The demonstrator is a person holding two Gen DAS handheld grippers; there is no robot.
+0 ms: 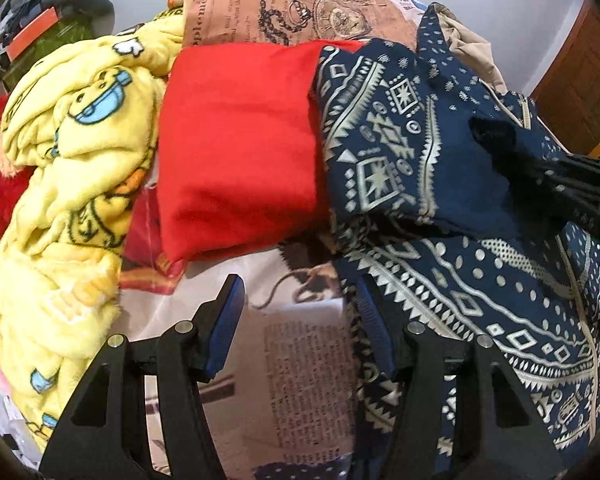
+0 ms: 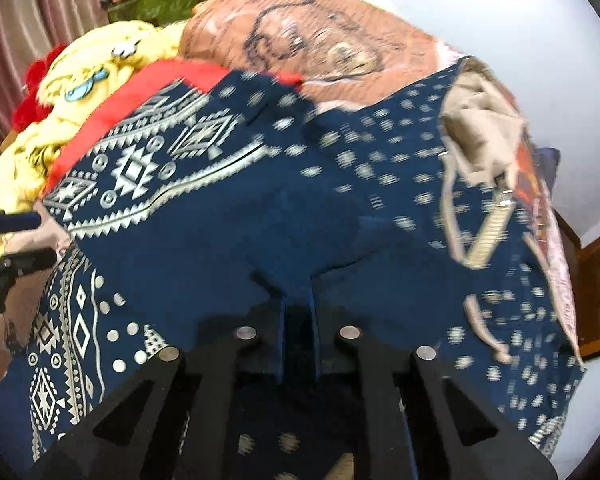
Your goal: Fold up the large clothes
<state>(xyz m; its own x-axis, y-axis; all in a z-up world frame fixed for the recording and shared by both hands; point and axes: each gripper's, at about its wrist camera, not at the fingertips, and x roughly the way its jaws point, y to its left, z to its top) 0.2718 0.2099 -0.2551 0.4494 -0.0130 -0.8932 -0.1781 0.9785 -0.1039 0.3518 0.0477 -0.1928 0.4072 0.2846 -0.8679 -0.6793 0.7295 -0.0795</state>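
A navy garment with a cream geometric pattern (image 1: 440, 184) lies crumpled on the bed and fills the right wrist view (image 2: 260, 208). My left gripper (image 1: 300, 308) is open, its fingers wide apart over the newsprint-patterned sheet (image 1: 300, 360), with its right finger at the garment's left edge. My right gripper (image 2: 298, 300) is shut on a fold of the navy garment. It also shows at the right edge of the left wrist view (image 1: 496, 136), pinching the cloth. The garment's beige lining (image 2: 480, 128) shows at the right.
A red folded cloth (image 1: 240, 144) lies left of the garment. A yellow cartoon fleece blanket (image 1: 68, 160) is piled further left. A brown printed pillow (image 1: 300, 4) sits behind. A wooden door (image 1: 576, 92) is at right. A curtain (image 2: 32, 32) hangs at left.
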